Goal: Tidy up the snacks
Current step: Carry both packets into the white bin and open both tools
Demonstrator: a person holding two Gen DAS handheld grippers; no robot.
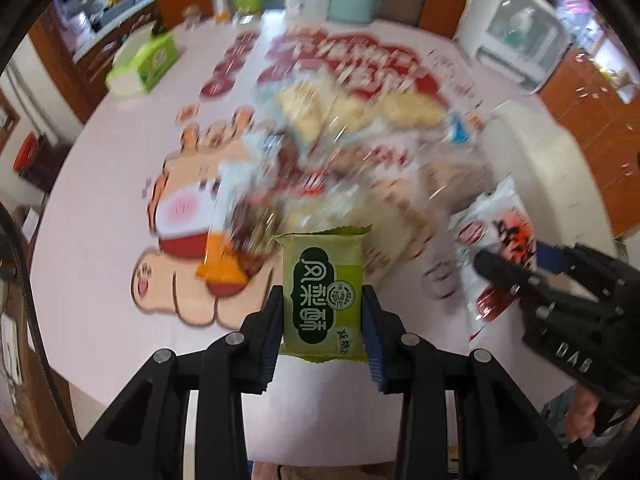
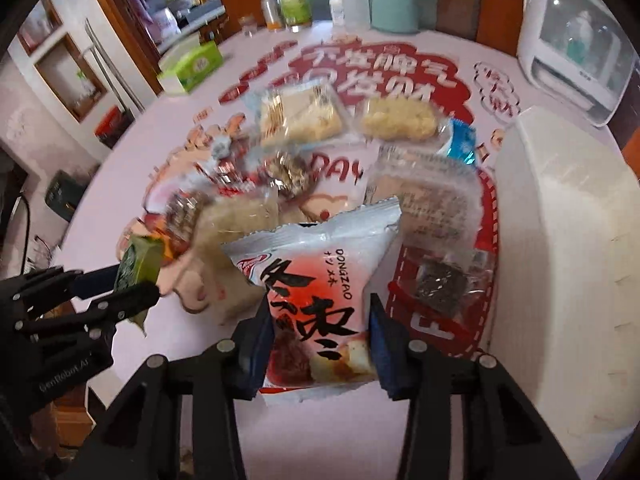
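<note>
A green pack is clamped between the left gripper pads, bottom centre. A white-red pack is pinched by the right gripper, low centre. Other snacks are piled mid-frame on the table, with a white bin at right.

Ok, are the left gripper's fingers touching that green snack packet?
Touching. The left wrist view shows the left gripper with both blue-padded fingers pressed flat against the sides of the green snack packet, no gap on either side.
</note>
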